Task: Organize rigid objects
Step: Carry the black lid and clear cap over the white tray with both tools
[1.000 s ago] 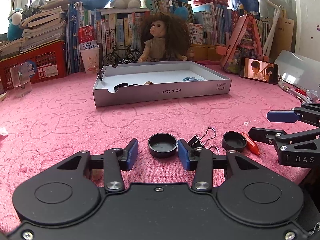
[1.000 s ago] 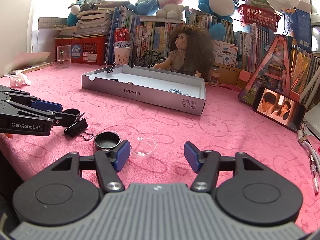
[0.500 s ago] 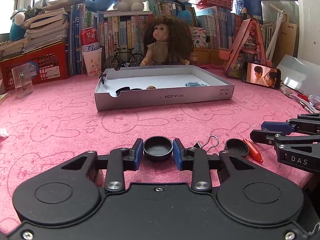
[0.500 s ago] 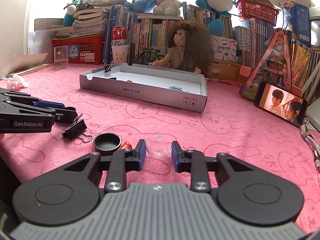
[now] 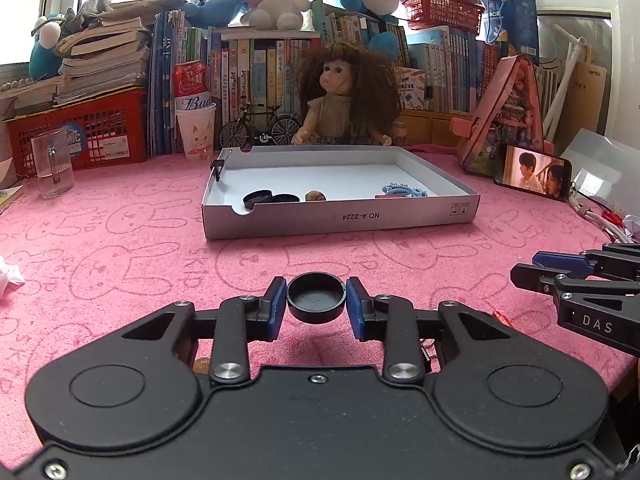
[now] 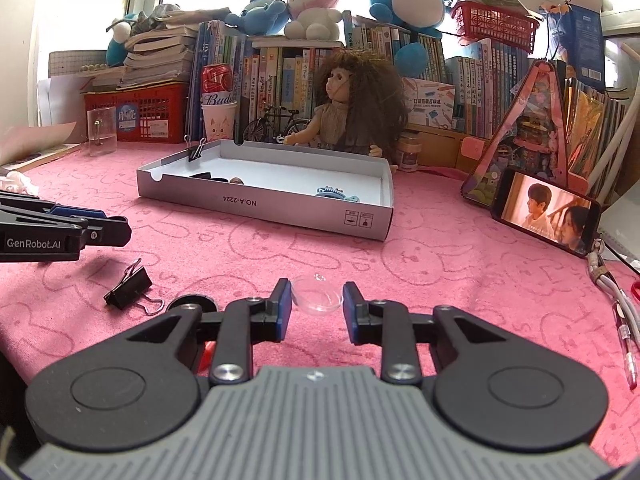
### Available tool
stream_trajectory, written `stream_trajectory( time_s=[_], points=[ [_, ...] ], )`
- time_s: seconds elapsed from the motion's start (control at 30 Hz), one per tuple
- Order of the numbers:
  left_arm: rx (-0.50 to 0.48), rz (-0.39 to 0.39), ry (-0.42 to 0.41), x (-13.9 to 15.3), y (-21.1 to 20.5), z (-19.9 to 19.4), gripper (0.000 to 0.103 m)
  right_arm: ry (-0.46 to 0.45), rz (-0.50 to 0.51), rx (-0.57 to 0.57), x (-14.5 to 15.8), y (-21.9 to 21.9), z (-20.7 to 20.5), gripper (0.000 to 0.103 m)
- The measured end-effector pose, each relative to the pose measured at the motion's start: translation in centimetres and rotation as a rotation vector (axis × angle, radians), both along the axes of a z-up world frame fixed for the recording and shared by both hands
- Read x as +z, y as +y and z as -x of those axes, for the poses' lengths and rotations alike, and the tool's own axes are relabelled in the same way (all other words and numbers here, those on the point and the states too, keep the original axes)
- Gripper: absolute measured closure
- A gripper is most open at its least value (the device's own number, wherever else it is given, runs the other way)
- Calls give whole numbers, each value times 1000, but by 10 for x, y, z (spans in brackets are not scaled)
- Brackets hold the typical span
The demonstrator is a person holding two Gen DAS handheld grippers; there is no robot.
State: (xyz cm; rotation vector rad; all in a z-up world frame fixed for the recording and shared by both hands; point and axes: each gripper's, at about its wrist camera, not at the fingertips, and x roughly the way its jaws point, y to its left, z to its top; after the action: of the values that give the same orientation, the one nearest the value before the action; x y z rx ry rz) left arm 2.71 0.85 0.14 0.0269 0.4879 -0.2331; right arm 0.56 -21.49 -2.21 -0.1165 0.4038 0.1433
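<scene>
**Two grips closed, two small lids ready to go to the box**

Two grippers have just closed on their targets, each taking a small round piece off the pink cloth [image 5: 120, 248]. The grey cardboard box [image 5: 340, 216] sits ahead of both, well apart from them, already holding a few black caps, a brownish lump and a blue clip.

Left gripper [image 5: 316, 306]: jaws were spread either side of the black cap [image 5: 316, 298] a second ago; now narrow, blue pads pressed on its rim from both sides. The cap looks raised a little off the cloth, though I cannot be sure.

Right gripper [image 6: 316, 304]: jaws were wide and set to the right of the clear plastic lid [image 6: 317, 293]; now drawn in around it. Left pad touches the rim; at the right pad the clear edge is hard to read, so contact there is likely, not certain.

Left on the cloth: a binder clip [image 6: 128, 286], another black cap [image 6: 192, 302] beside it, a red piece mostly hidden under the right gripper.

Judgement: pickup done on both sides; carrying both to the box comes next. The clear lid is thin and slick and may slip.
</scene>
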Motion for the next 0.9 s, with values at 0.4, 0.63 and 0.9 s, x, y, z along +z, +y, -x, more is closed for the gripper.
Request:
stream_trajectory(
  time_s=[0.4, 0.63, 0.9],
  points=[
    [19, 11, -19, 23, 0, -29, 73, -10, -24, -45, 16, -5, -25, 70],
    [35, 17, -37, 37, 5, -54, 73, -6, -58, -62, 27, -10, -47, 70],
    [55, 52, -21, 48, 13, -98, 73, 11, -85, -61, 38, -10, -81, 70]
  ],
)
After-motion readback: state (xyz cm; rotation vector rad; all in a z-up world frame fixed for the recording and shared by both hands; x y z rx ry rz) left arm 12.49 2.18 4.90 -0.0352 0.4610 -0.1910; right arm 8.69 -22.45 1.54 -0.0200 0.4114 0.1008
